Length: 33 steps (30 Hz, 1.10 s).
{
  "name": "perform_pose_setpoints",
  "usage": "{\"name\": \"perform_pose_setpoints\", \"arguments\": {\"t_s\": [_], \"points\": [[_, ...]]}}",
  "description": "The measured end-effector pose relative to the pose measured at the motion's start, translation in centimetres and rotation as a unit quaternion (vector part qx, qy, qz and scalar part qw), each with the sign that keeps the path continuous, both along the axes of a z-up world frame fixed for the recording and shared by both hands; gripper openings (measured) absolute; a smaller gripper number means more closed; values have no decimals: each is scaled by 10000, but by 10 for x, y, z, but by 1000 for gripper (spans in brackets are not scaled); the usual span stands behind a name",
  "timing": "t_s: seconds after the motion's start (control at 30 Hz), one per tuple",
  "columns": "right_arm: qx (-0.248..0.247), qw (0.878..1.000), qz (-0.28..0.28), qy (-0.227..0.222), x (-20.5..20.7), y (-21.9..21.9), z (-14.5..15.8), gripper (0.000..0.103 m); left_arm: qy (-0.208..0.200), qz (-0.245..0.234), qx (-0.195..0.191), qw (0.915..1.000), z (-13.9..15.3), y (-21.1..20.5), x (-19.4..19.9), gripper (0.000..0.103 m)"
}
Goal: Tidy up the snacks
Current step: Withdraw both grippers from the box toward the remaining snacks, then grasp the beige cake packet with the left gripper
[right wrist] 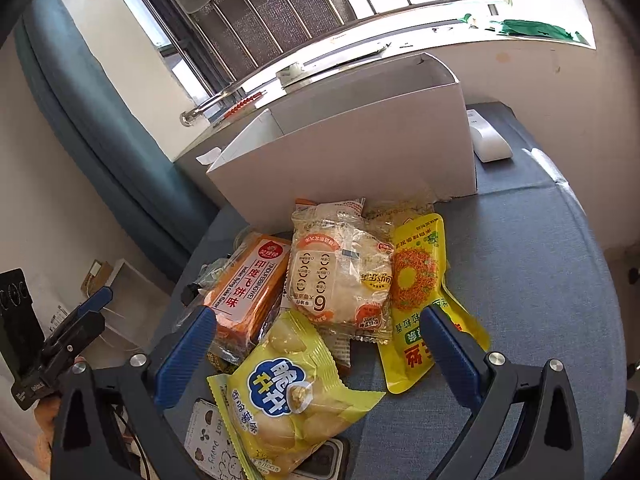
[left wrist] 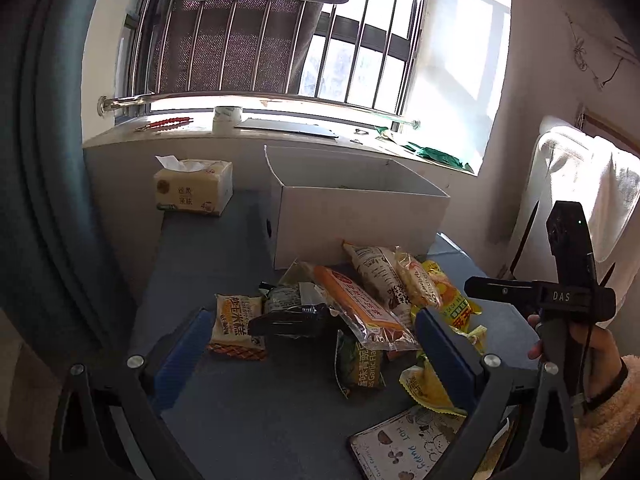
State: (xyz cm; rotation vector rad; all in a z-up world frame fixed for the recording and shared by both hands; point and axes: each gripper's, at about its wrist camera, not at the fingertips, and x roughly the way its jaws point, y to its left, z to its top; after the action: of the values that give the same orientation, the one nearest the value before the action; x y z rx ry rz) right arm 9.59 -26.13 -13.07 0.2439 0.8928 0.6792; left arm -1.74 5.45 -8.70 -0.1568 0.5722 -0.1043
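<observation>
A pile of snack packets lies on the blue table in front of an open white box. It holds an orange cracker pack, a pale bun pack, a yellow pouch, a yellow-green puff bag, a rice cake pack, a dark packet and a green pea bag. My left gripper is open above the pile, holding nothing. My right gripper is open over the puff bag; it also shows in the left wrist view.
A tissue pack stands at the table's back left. A phone with a cartoon case lies at the near edge. A white remote lies right of the box. A windowsill and barred window are behind.
</observation>
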Motion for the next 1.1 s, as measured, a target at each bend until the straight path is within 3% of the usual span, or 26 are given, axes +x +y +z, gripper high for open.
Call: {"name": "perform_pose_setpoints", "arguments": {"t_s": [0.2, 0.33, 0.47, 0.5, 0.53, 0.8, 1.03, 1.1], "points": [[-112, 9985, 199, 497, 43, 18, -26, 103, 76, 22, -21, 10000, -5, 8, -3, 103], [-87, 9988, 309, 382, 54, 25, -27, 103, 113, 92, -52, 9999, -9, 15, -4, 103], [-576, 9970, 496, 109, 51, 41, -28, 102, 149, 128, -157, 9997, -12, 19, -2, 103], [-717, 9962, 496, 42, 49, 45, -29, 85, 160, 138, -168, 9996, -13, 20, -2, 103], [-853, 9953, 460, 49, 49, 47, -30, 78, 166, 144, -170, 9996, -13, 21, -2, 103], [-279, 9991, 298, -59, 30, 25, -7, 77, 404, 138, 152, 9990, -28, 30, 7, 103], [120, 9992, 241, -307, 1, -1, 19, 78, 1014, -315, 718, 9918, -60, 33, 53, 103], [143, 9989, 225, -383, -8, -6, 22, 78, 1229, -229, 847, 9885, -71, 37, 71, 103]]}}
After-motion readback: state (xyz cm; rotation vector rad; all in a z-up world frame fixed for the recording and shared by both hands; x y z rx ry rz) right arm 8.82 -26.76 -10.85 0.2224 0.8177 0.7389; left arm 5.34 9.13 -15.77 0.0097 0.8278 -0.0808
